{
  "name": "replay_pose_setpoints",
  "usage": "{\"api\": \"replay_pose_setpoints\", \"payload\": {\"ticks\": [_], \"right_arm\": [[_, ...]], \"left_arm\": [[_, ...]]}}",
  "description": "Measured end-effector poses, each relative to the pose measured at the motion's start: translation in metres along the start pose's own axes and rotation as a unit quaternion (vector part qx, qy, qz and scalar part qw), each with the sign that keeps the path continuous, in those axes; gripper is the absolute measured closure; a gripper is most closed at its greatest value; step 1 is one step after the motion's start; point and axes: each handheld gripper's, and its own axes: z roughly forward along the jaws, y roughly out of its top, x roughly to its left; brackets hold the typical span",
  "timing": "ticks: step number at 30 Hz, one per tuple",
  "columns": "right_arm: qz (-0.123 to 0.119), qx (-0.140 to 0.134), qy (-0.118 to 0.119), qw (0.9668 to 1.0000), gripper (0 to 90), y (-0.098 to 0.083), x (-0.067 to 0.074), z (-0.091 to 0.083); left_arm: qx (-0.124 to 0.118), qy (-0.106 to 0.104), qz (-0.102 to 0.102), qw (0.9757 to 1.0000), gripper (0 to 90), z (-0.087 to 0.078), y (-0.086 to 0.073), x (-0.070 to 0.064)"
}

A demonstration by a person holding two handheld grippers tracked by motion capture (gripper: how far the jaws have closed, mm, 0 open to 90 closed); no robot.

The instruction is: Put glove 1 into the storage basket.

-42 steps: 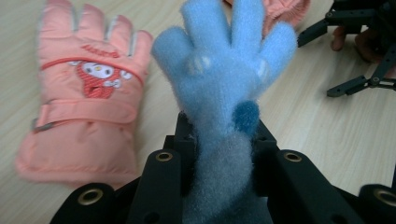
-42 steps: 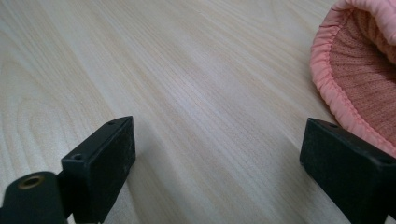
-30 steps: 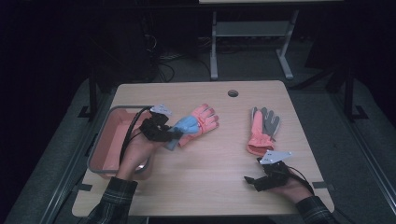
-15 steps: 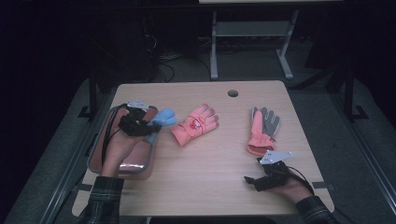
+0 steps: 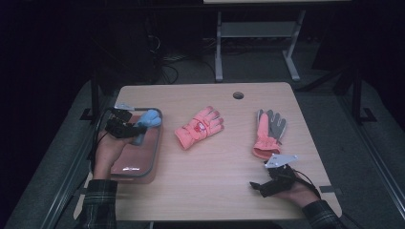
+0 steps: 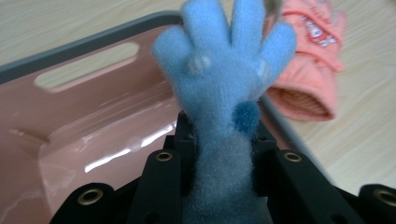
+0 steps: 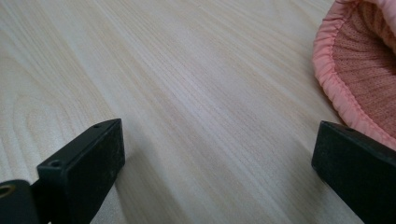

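My left gripper (image 5: 130,130) is shut on a small blue glove (image 5: 148,120) and holds it above the pink tray (image 5: 143,162) at the table's left side. In the left gripper view the blue glove (image 6: 229,70) stands up between the jaws, fingers spread, over the pink tray (image 6: 84,121). A pink glove (image 5: 198,128) lies in the middle of the table. A pink and grey glove (image 5: 268,131) lies to the right. My right gripper (image 5: 260,186) rests open on the wood near the front edge, with the cuff of the pink and grey glove (image 7: 359,60) just beyond its right jaw.
The wooden table (image 5: 219,191) has a round cable hole (image 5: 238,95) at its far edge. A metal stand (image 5: 258,43) and cables sit on the dark floor behind. The pink glove (image 6: 317,60) lies just past the tray's grey rim in the left gripper view.
My left gripper has carried the blue glove leftward from beside the pink glove to above the tray. The right gripper has stayed still.
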Motion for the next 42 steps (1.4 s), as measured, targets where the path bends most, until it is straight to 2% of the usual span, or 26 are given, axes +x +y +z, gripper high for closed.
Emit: {"api": "replay_pose_setpoints", "payload": {"ticks": [6,11,14,16,24,26,30,33,35,36,38,42], "right_arm": [[0.003,0.001,-0.002,1.0000,0.5,0.000,0.000,0.001],[0.003,0.001,-0.002,1.0000,0.5,0.000,0.000,0.001],[0.003,0.001,-0.002,1.0000,0.5,0.000,0.000,0.001],[0.002,0.001,-0.002,1.0000,0.5,0.000,0.000,0.001],[0.002,0.001,-0.002,1.0000,0.5,0.000,0.000,0.001],[0.002,0.001,-0.002,1.0000,0.5,0.000,0.000,0.001],[0.001,0.001,-0.001,1.0000,0.5,0.000,0.000,0.001],[0.000,0.000,-0.001,1.0000,0.5,0.000,0.000,0.001],[-0.001,0.000,-0.001,1.0000,0.5,0.000,0.000,0.001],[0.000,0.000,-0.001,1.0000,0.5,0.000,0.000,0.001],[-0.001,0.000,-0.001,1.0000,0.5,0.000,0.000,0.001],[-0.001,0.000,0.000,1.0000,0.5,0.000,0.000,0.001]], "left_arm": [[0.017,0.010,-0.013,0.9997,71.4,0.012,-0.007,0.011],[0.032,0.011,-0.019,0.9993,71.3,0.026,-0.012,0.017],[0.039,0.013,-0.015,0.9990,71.2,0.031,-0.013,0.020],[0.043,0.008,-0.022,0.9988,71.1,0.039,-0.015,0.022],[0.066,0.007,-0.022,0.9975,69.8,0.058,-0.021,0.026],[0.080,0.008,-0.015,0.9967,68.0,0.063,-0.021,0.025],[0.100,0.006,-0.020,0.9947,60.3,0.069,-0.023,0.026],[0.102,-0.003,-0.033,0.9943,49.6,0.071,-0.025,0.028],[0.101,0.004,-0.028,0.9945,41.1,0.073,-0.025,0.028],[0.102,0.009,-0.025,0.9944,33.7,0.073,-0.026,0.027],[0.105,0.013,-0.030,0.9940,26.5,0.074,-0.026,0.028],[0.096,0.012,-0.036,0.9947,20.3,0.069,-0.025,0.029]]}}
